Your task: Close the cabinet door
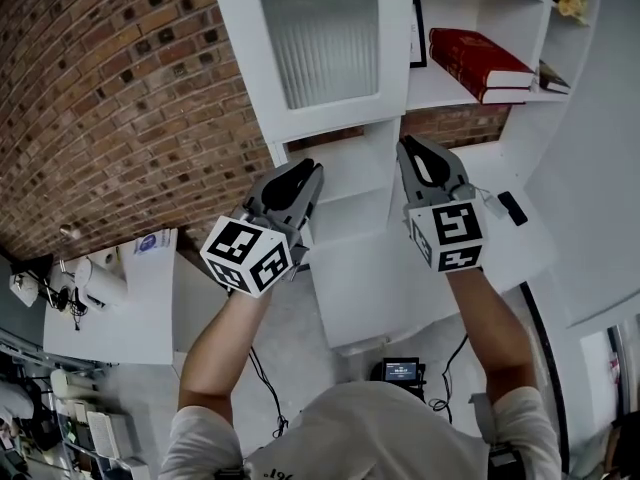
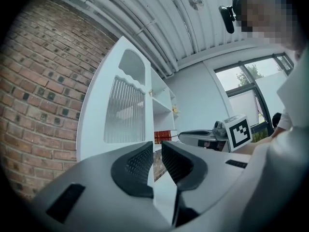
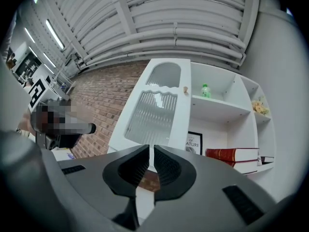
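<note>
- Left hand-held gripper (image 1: 308,171): jaws clenched almost together, nothing between.
- Right hand-held gripper (image 1: 413,149): likewise clenched, empty.
- Both sit below the cabinet door (image 1: 325,48), which stands open.

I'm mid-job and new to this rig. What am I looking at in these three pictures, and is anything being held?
No robot arm here: a person holds a two-jaw gripper in each hand. The head view looks down from their head at the left gripper and right gripper. The other two pictures come from cameras riding on each gripper, looking along its jaws. Ahead stands a white cabinet, its glass-panelled door swung open, a red book on a shelf. Both pairs of jaws are nearly together and hold nothing.
</note>
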`<state>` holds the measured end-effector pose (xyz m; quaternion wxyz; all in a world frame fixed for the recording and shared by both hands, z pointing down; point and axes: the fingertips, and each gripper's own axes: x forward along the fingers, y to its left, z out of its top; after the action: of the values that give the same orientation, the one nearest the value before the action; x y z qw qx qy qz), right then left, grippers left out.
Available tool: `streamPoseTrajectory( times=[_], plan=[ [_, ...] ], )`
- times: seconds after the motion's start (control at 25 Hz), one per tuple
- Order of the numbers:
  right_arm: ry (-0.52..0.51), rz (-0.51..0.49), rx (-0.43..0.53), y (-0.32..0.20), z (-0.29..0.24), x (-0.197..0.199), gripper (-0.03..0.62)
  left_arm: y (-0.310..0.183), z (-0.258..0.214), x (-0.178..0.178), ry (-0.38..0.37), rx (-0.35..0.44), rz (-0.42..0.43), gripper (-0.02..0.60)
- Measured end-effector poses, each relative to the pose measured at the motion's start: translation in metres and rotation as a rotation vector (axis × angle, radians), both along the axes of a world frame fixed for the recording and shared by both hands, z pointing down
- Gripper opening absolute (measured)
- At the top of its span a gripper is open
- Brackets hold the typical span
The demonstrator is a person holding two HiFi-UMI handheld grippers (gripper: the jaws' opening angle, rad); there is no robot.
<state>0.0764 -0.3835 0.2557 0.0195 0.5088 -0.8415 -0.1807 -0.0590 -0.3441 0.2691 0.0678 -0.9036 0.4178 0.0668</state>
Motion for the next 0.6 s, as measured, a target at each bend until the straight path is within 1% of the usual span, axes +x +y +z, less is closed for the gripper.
streamPoseTrajectory(
  times=[0.28, 0.48, 0.6],
  plan=[
    [-0.018, 0.001, -0.038, 0.034, 0.018, -0.005, 0.046, 0.028, 0.021, -0.003, 0.036, -0.023, 0.011, 0.058],
    [-0.034, 0.011, -0.066, 0.051, 0.032, 0.000, 0.046, 0.043, 0.039, 0.002, 0.042, -0.045, 0.030, 0.056],
    [-0.045, 0.013, -0.093, 0.059, 0.044, 0.002, 0.046, 0.052, 0.050, 0.002, 0.058, -0.061, 0.031, 0.052]
  ],
)
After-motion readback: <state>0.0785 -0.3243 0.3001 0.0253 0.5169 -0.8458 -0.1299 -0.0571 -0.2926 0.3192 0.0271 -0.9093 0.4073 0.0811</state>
